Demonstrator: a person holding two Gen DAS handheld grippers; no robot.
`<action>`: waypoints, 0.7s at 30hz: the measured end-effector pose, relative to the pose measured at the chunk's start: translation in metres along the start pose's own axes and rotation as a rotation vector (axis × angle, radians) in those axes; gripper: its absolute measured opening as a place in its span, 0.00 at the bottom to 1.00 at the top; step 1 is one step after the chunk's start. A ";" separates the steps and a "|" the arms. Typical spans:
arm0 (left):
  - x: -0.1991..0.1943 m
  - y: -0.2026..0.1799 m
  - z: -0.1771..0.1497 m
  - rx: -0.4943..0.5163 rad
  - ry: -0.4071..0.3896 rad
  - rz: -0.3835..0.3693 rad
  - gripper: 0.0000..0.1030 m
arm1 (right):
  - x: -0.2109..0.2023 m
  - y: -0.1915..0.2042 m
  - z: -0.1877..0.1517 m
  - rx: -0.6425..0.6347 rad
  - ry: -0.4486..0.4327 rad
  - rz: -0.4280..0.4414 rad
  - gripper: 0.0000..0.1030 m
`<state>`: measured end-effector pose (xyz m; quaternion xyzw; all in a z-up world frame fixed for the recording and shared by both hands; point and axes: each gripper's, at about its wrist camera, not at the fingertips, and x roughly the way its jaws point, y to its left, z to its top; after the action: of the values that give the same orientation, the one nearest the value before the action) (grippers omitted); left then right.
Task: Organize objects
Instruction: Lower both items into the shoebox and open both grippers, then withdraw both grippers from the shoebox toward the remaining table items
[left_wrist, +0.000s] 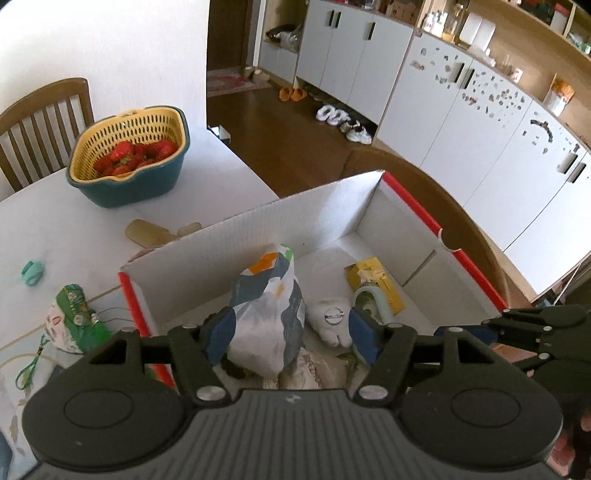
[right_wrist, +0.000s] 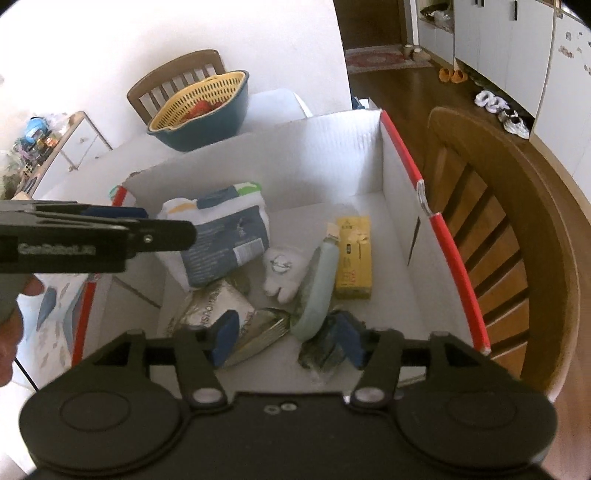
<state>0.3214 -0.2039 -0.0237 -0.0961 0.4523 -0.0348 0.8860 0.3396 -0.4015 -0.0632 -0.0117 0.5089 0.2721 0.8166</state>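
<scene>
A white cardboard box (left_wrist: 325, 214) with red edges stands on the table and also shows in the right wrist view (right_wrist: 317, 158). Inside lie a blue-and-white packet (left_wrist: 266, 314) (right_wrist: 221, 236), a white tooth-shaped plush (left_wrist: 330, 317) (right_wrist: 282, 271), a yellow box (left_wrist: 376, 284) (right_wrist: 352, 256), a pale green case (right_wrist: 317, 295) and a silver pouch (right_wrist: 221, 310). My left gripper (left_wrist: 290, 338) is open over the box, with the packet against its left pad. My right gripper (right_wrist: 286, 338) is open and empty above the box's near end.
A teal bowl with a yellow strainer of strawberries (left_wrist: 129, 155) stands at the table's far side. A green-and-white pouch (left_wrist: 70, 317), a mint clip (left_wrist: 32, 272) and a clear yellowish case (left_wrist: 147, 232) lie left of the box. A wooden chair (right_wrist: 498, 221) stands right of the box.
</scene>
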 end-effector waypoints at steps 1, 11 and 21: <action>-0.005 0.001 -0.002 -0.002 -0.005 -0.001 0.65 | -0.003 0.001 -0.001 0.002 -0.002 0.001 0.59; -0.054 0.026 -0.023 -0.002 -0.070 0.003 0.80 | -0.031 0.026 -0.011 0.002 -0.074 -0.015 0.74; -0.095 0.063 -0.045 0.013 -0.097 0.004 0.81 | -0.048 0.083 -0.023 -0.007 -0.137 -0.016 0.85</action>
<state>0.2276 -0.1345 0.0137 -0.0910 0.4086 -0.0316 0.9076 0.2665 -0.3587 -0.0129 -0.0001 0.4509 0.2673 0.8516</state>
